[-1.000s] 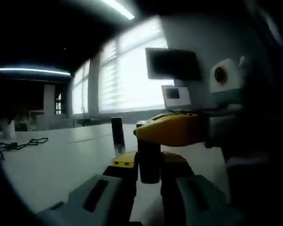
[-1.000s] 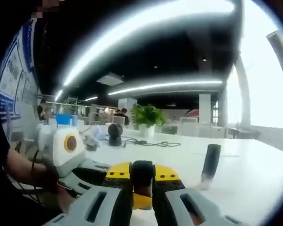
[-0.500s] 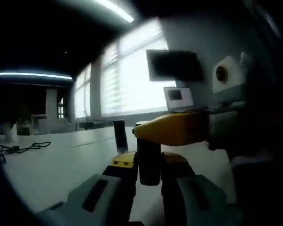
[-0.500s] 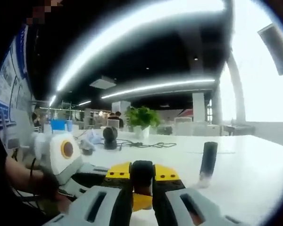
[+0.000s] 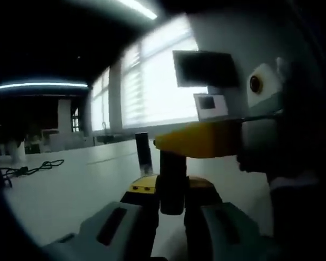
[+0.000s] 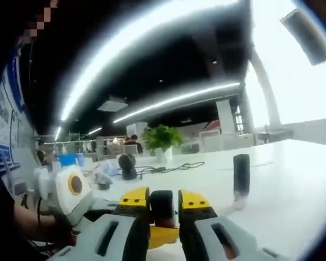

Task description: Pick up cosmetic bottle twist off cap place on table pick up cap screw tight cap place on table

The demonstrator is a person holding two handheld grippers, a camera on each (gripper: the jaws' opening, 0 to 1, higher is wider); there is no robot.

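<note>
Both hand-held grippers, L (image 5: pixel 171 209) & R (image 6: pixel 164 213), level, on dark cap (image 6: pixel 163 207).

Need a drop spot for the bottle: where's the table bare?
Bare white table to the right of the upright dark cap in the right gripper view. In the left gripper view, it is bare between the cable and the cap. Crowded: the left side of the right gripper view, by the plant.

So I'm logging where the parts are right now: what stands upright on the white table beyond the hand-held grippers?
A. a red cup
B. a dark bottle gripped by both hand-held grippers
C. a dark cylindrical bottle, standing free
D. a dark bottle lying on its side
C: the dark bottle stands upright on the white table, apart from the right hand-held gripper, whose jaws clamp a small dark cap.
</note>
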